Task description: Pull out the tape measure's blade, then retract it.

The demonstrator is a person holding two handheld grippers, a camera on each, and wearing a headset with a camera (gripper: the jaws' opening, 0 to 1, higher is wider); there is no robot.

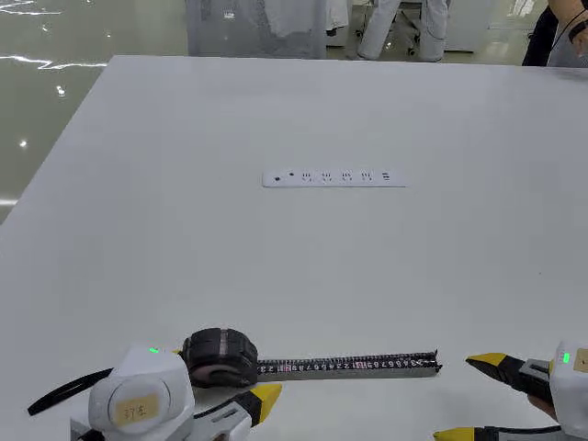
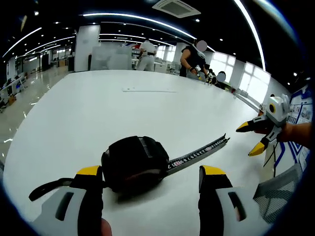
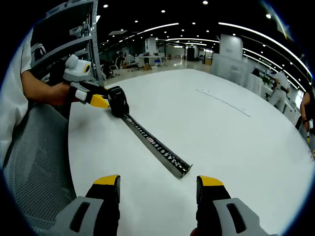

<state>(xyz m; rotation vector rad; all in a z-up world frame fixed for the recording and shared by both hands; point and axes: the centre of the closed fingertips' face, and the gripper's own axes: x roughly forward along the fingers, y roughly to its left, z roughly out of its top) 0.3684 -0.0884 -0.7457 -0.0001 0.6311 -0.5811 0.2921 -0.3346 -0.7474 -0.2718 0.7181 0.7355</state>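
Blade [image 1: 349, 366] lies extended between left gripper [image 2: 150, 171] and right gripper [image 3: 158, 180], both jaws wide, empty.

- Black round tape measure case [image 2: 135, 162]: matt, rubbery-looking plastic.
- Its dark printed blade [image 3: 155, 143]: thin, metal-like.
- White tabletop [image 1: 276, 266]: smooth, matt.
- Grey floor [image 1: 37, 101]: glossy.

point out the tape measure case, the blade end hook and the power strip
tape measure case [image 2: 135, 161]: left gripper view, top of the black housing
blade end hook [image 3: 181, 168]: right gripper view, tip of the pulled-out blade
power strip [image 1: 333, 177]: head view, middle of its white body
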